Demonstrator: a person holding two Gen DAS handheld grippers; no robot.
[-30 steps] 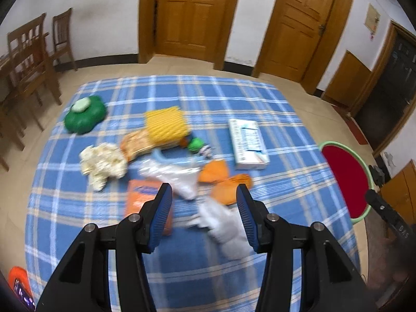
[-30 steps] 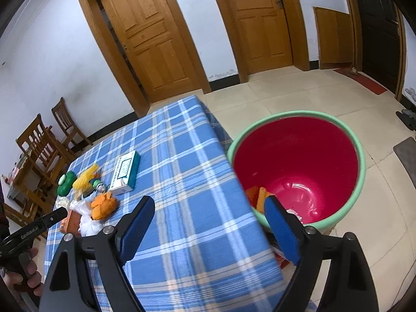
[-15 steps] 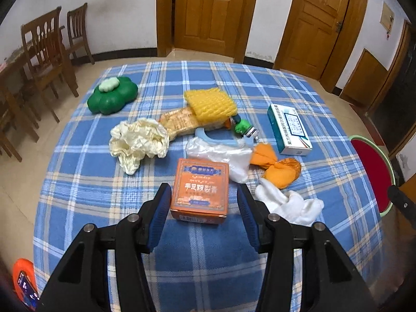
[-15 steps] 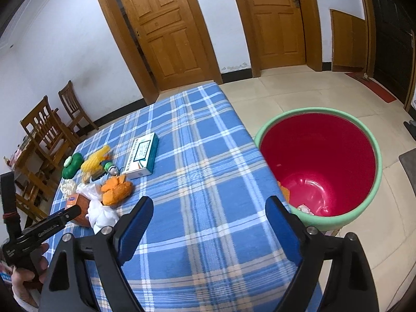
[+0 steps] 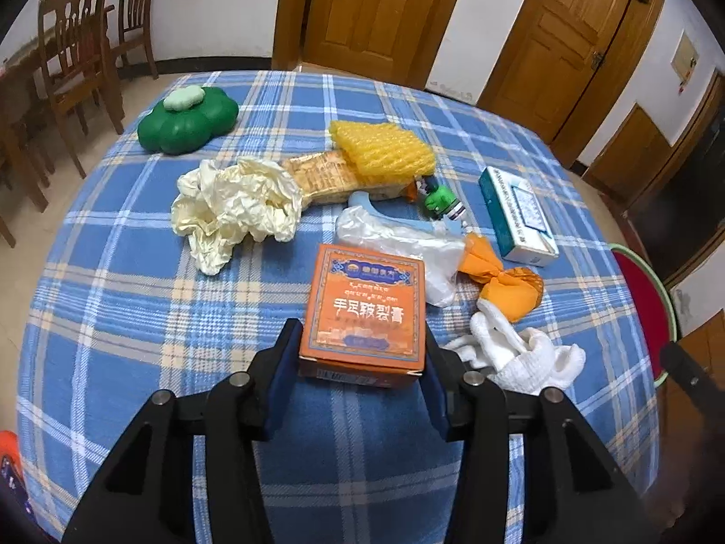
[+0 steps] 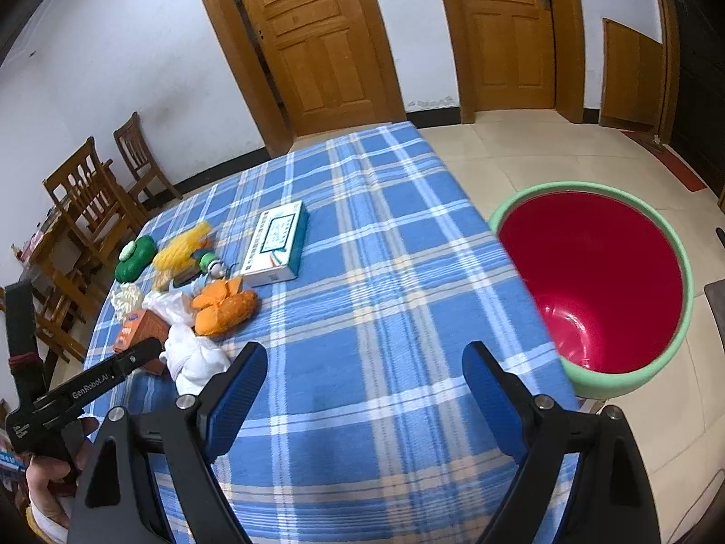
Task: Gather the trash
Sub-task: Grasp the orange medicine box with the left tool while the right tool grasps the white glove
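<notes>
The left gripper [image 5: 362, 362] is lowered over a flat orange cardboard box with printed lettering [image 5: 367, 313], its blue-padded jaws closing on either side of the box's near end; the pads are sitting right against the box's edges, though I cannot tell whether they are pressing yet. The box is lying on the blue plaid tablecloth [image 5: 136, 317], just in front of a crumpled clear plastic bag [image 5: 408, 245] and beside a bunched white cloth [image 5: 521, 353]. Behind it, a wad of cream paper [image 5: 235, 204], a yellow foam net sleeve [image 5: 380, 149], an orange crumpled wrapper [image 5: 507, 281] and a teal-and-white carton [image 5: 516, 217] are lying scattered. The right gripper [image 6: 362, 381] is hovering above bare tablecloth with its jaws spread wide and nothing between them. A red plastic tub with a green rim [image 6: 634, 371] is standing on the floor just off the table's edge.
</notes>
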